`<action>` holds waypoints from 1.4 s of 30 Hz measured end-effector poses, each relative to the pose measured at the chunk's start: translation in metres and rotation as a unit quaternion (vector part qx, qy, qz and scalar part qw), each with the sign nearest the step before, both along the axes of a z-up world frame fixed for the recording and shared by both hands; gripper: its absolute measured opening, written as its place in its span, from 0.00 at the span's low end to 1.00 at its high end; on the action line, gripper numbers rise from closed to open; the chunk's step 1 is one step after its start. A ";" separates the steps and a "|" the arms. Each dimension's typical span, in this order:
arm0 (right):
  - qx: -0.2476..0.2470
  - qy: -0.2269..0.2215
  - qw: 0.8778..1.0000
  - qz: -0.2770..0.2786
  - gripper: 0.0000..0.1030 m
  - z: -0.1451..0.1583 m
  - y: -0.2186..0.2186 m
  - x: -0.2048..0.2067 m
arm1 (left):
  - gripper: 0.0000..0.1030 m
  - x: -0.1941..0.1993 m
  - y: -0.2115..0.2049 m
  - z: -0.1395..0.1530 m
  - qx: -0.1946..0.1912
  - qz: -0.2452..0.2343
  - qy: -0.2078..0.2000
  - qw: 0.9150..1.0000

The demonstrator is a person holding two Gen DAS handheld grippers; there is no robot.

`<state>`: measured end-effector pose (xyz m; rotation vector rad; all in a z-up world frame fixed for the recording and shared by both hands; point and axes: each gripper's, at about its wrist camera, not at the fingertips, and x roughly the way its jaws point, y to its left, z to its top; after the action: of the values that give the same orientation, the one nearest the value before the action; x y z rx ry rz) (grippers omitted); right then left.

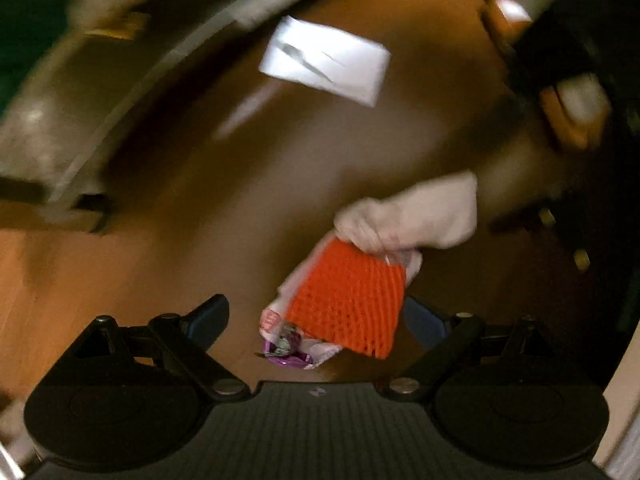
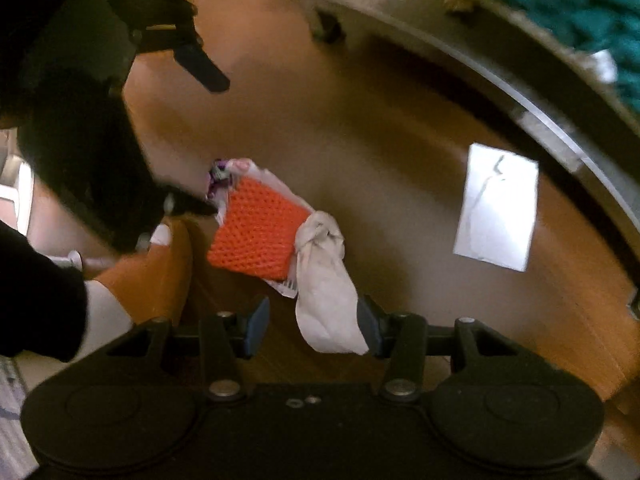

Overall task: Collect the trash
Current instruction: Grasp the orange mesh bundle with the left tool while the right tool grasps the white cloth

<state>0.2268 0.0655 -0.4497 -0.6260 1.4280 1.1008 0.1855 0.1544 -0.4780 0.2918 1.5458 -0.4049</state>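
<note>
On the wooden floor (image 2: 360, 140) lies a small heap of trash: an orange mesh piece (image 1: 348, 304) (image 2: 256, 232), a white knotted cloth (image 1: 420, 216) (image 2: 324, 280) and a crumpled wrapper with purple print (image 1: 286, 350) (image 2: 220, 176) under the mesh. My left gripper (image 1: 316, 316) (image 2: 216, 146) points down over the heap. Its jaws are spread wide on either side of the mesh and press on nothing. My right gripper (image 2: 312, 330) is open over the tail of the cloth, which lies against its right finger. A flat white paper (image 1: 324, 64) (image 2: 496, 216) lies apart.
A grey curved metal frame (image 1: 120, 100) (image 2: 500, 80) borders the floor, with teal fabric (image 2: 580, 8) beyond it. A person's dark sleeve (image 2: 36, 292) and the orange-and-white handle of the left gripper (image 2: 148, 272) fill the right wrist view's left side. Both views are motion-blurred.
</note>
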 end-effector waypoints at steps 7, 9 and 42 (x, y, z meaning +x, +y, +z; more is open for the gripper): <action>-0.019 0.018 0.999 0.025 0.47 -0.046 0.018 -0.009 | 0.92 -0.021 -0.025 -0.053 0.008 -0.071 0.006 0.997; -0.024 0.015 0.999 0.030 0.47 -0.058 0.022 -0.010 | 0.92 -0.022 -0.028 -0.066 0.017 -0.067 0.001 0.998; 0.007 0.001 0.996 -0.088 0.02 -0.054 0.014 0.039 | 0.12 0.011 0.023 -0.063 0.040 0.084 -0.065 0.994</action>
<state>0.2661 0.0797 -0.5040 -0.4795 1.4458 0.9721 0.1967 0.1775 -0.5410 0.2432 1.4492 -0.1874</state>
